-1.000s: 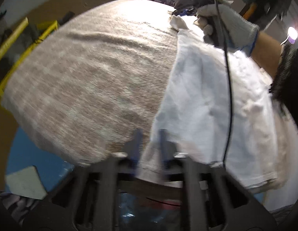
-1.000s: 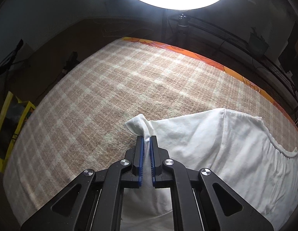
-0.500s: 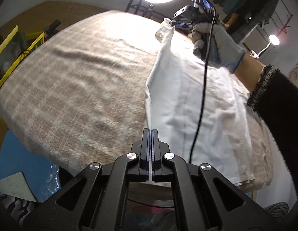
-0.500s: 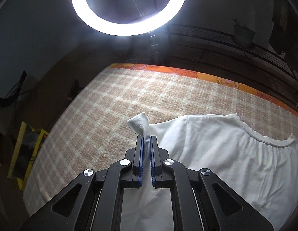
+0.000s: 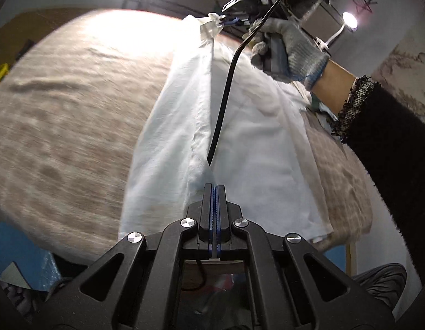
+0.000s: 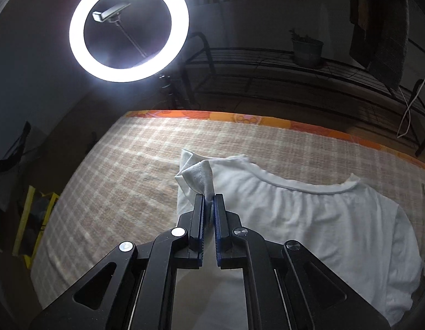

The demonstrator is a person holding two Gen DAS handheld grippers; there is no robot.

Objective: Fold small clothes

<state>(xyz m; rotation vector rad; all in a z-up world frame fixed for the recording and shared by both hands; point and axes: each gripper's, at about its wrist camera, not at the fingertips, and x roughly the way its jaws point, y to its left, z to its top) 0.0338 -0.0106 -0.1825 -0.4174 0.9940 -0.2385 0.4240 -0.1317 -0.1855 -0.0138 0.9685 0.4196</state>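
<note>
A white T-shirt (image 5: 248, 143) lies on a beige checked blanket (image 5: 64, 115); it also shows in the right wrist view (image 6: 308, 220). My left gripper (image 5: 214, 187) is shut on the shirt's near edge and holds it lifted. My right gripper (image 6: 209, 196) is shut on a bunched corner of the shirt and holds it above the blanket; in the left wrist view it (image 5: 226, 22) is at the far end, held by a gloved hand (image 5: 289, 46). The left side of the shirt hangs taut between the two grippers.
A ring light (image 6: 129, 26) glares beyond the far edge. The orange bed edge (image 6: 267, 121) and a black metal rack (image 6: 294, 63) lie behind. A black cable (image 5: 226, 93) hangs over the shirt. Yellow frames (image 6: 28, 220) stand at the left.
Both grippers have risen and carried the shirt's left edge up and over toward the right. The left jaws closed on the hem a second ago.
</note>
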